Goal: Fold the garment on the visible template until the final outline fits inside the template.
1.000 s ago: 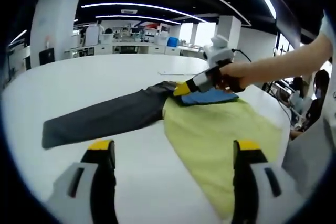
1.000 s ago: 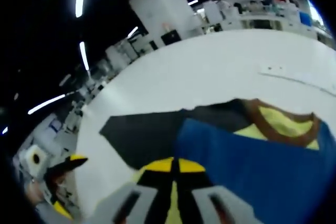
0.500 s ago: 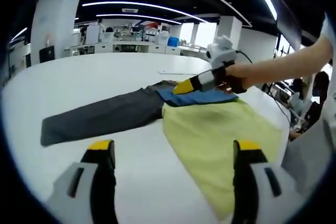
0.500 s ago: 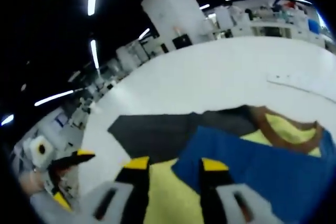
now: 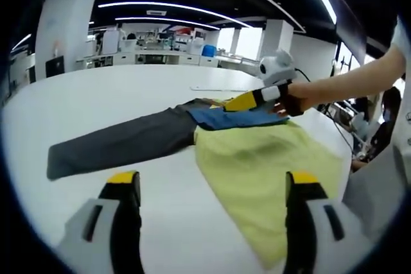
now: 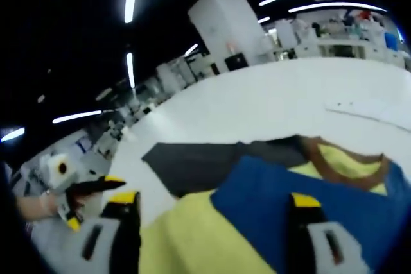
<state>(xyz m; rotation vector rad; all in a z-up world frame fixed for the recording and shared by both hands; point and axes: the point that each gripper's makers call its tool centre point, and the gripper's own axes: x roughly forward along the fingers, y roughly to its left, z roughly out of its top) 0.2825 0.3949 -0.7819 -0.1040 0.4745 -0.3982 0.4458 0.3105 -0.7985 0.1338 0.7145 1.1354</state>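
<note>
The right gripper (image 6: pixel 212 213) now has its jaws spread wide apart over the garment, where a second ago their yellow tips were pressed together on the cloth; nothing is between them now but the blue panel (image 6: pixel 302 187) and yellow fabric below. In the left gripper view it (image 5: pixel 239 102) shows at the far right, held by a hand (image 5: pixel 297 98), and it has lifted slightly off the blue patch (image 5: pixel 228 117). The left gripper (image 5: pixel 209 187) stays wide open and empty, hovering above the white table (image 5: pixel 96 94) as before. The garment (image 5: pixel 257 162), a yellow shirt with a dark grey sleeve (image 5: pixel 122 142) stretched out to the left and a brown collar (image 6: pixel 334 170) at the far end, lies flat on the table, its yellow body a little smoother than earlier.
</note>
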